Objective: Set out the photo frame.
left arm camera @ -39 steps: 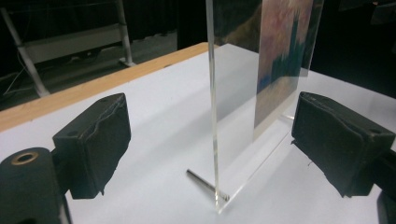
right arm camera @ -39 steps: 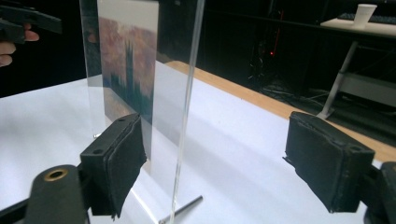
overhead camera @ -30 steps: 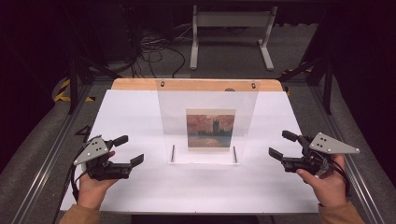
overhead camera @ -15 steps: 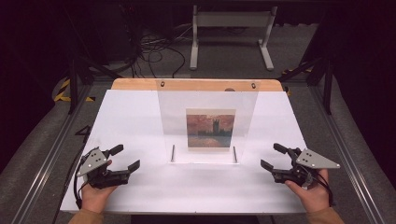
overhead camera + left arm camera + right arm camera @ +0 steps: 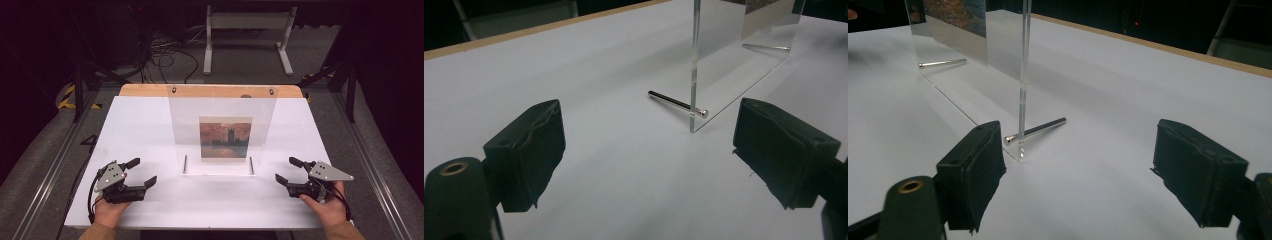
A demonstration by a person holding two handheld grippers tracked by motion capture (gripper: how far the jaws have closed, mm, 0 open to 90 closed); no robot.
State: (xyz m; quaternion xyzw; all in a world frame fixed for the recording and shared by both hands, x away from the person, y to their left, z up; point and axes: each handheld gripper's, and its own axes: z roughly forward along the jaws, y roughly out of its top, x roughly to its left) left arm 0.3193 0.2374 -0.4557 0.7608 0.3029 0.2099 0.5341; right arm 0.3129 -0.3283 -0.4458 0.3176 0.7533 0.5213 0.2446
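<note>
L gripper [image 5: 142, 172] & R gripper [image 5: 287, 170] agape (empty), flanking acrylic frame [image 5: 222, 135].

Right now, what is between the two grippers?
The clear picture frame stands between the left hand-held gripper and the right hand-held gripper, seen in the high view.

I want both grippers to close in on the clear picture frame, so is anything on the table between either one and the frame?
Nothing visible. Bare white table lies between the open left gripper, the open right gripper and the acrylic frame.
</note>
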